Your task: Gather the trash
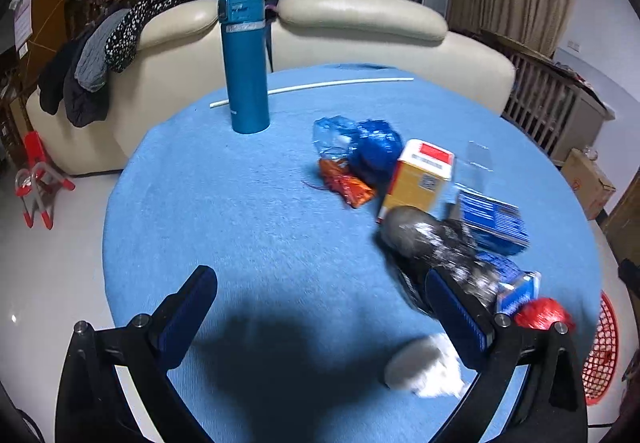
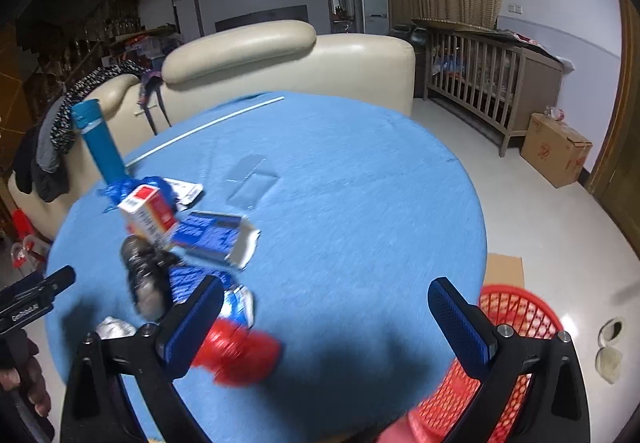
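Trash lies on a round blue table (image 1: 248,227): a blue plastic bag (image 1: 372,143), an orange wrapper (image 1: 348,185), a yellow carton (image 1: 420,179), a blue box (image 1: 494,221), a dark crumpled bag (image 1: 428,239), a red wad (image 1: 542,313) and a white tissue (image 1: 424,365). My left gripper (image 1: 320,319) is open and empty, left of the pile. My right gripper (image 2: 328,319) is open and empty above the table; the red wad (image 2: 240,353) lies by its left finger. The carton (image 2: 148,215), blue box (image 2: 212,235) and dark bag (image 2: 146,275) sit farther left.
A teal thermos (image 1: 245,59) stands at the table's far side by a white stick (image 1: 320,85). A red mesh basket (image 2: 504,355) sits on the floor off the table's right edge. A clear plastic piece (image 2: 252,183) lies mid-table. A cream sofa (image 1: 352,23) is behind.
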The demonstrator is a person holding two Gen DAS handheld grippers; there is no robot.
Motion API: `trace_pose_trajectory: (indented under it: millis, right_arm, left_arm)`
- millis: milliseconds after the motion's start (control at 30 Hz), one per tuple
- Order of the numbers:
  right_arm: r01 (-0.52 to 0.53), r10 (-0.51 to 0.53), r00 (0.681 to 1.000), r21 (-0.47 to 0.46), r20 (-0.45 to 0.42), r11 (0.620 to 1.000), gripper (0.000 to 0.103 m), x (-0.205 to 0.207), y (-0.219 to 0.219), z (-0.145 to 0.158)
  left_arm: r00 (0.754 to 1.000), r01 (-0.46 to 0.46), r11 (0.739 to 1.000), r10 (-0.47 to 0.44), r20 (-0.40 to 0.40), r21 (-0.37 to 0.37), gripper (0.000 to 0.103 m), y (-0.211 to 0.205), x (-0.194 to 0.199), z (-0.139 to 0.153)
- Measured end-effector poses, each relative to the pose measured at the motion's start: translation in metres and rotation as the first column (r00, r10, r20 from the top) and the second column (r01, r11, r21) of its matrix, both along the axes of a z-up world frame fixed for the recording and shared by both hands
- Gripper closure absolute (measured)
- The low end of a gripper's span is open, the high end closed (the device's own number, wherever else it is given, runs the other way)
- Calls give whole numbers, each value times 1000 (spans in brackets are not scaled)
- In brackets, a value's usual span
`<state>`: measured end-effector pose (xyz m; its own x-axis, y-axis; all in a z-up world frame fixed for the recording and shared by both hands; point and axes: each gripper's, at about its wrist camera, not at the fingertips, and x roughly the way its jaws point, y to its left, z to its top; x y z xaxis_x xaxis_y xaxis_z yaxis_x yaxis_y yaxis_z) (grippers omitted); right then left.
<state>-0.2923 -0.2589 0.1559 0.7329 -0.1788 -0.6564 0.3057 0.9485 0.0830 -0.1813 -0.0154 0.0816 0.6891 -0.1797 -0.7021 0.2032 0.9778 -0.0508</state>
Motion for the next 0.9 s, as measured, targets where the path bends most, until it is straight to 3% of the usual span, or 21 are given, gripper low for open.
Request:
trace_pose_trajectory:
  millis: [367,900]
  right_arm:
    - [-7,6,1000,49,20,999,0,-37,24,-8]
    - [-30,29,999,34,16,999,0,-39,42,-22]
  left_arm:
    - [997,57,998,-58,55,22,0,-9,-45,14]
    - [994,76,996,-78,71,36,0,-16,-56,17]
